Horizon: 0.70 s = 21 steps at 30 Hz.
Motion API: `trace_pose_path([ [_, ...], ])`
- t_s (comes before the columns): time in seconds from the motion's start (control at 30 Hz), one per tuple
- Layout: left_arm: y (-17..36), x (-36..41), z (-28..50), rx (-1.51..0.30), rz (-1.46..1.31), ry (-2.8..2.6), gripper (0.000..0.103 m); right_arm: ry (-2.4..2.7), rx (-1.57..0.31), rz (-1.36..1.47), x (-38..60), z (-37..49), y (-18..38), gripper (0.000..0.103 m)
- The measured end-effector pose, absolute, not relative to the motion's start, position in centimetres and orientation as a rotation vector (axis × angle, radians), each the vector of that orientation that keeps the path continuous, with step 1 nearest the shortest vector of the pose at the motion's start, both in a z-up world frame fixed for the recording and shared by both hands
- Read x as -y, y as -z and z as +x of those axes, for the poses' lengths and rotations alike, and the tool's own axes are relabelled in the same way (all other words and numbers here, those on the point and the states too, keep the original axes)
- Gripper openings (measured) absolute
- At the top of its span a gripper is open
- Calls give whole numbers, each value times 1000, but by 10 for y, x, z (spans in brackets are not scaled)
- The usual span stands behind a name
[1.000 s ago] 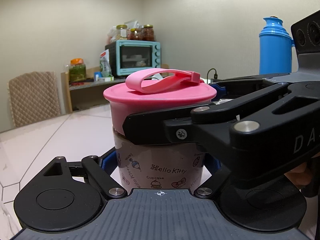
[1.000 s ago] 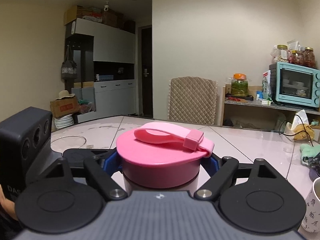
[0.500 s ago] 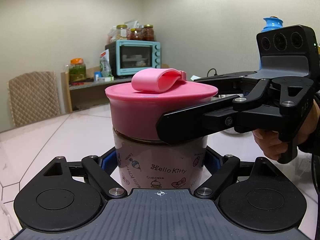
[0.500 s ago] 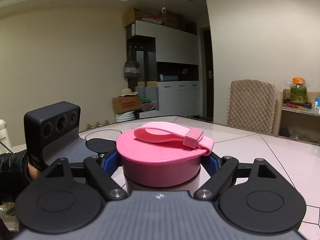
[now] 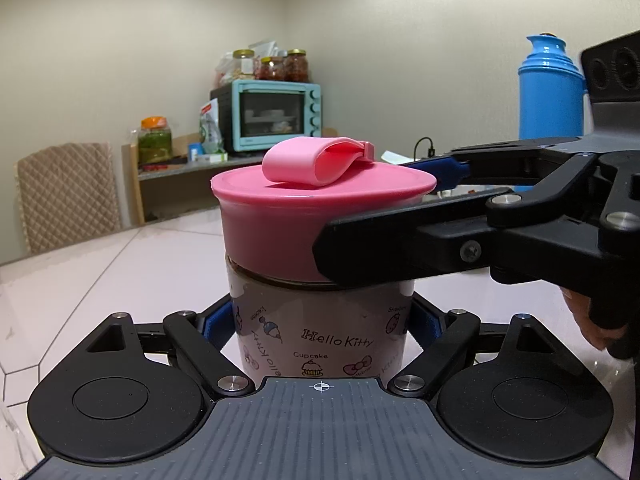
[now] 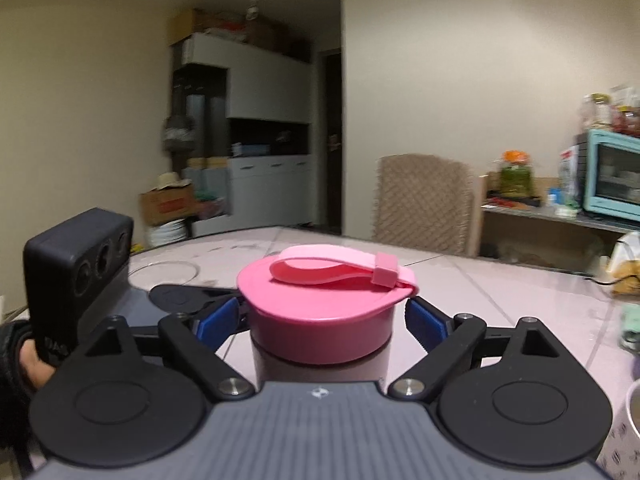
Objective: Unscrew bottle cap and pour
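Blue-padded fingers of left gripper [image 5: 320, 326] clamp the bottle [image 5: 320, 332] body, upright on the table [image 5: 100, 276]. Right gripper [image 6: 326, 316] straddles the pink cap [image 6: 326, 300]: pads stand just off the cap's rim, a small gap each side, holding nothing. Bare tabletop lies left; blue thermos [image 5: 550, 92] stands far right.

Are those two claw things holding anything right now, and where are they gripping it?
The left gripper holds the Hello Kitty bottle by its body. In the right wrist view, the right gripper has loosened: its fingers stand beside the pink cap with small gaps.
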State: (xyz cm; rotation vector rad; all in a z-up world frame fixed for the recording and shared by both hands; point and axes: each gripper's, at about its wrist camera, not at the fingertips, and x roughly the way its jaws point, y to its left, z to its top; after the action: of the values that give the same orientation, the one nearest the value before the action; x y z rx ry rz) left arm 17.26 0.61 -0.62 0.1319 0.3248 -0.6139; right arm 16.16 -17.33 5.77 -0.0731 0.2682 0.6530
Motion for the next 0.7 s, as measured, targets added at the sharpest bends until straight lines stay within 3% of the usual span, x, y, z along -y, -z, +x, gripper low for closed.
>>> trace_pose_path([
  [0.4,6,-6,172,-325,132,614,90,-552,-276,-47,148,165,-52,92],
  [0.7,6,-7,172,-325,131,613,90,-543,-279,-62,144,171,-49,85],
])
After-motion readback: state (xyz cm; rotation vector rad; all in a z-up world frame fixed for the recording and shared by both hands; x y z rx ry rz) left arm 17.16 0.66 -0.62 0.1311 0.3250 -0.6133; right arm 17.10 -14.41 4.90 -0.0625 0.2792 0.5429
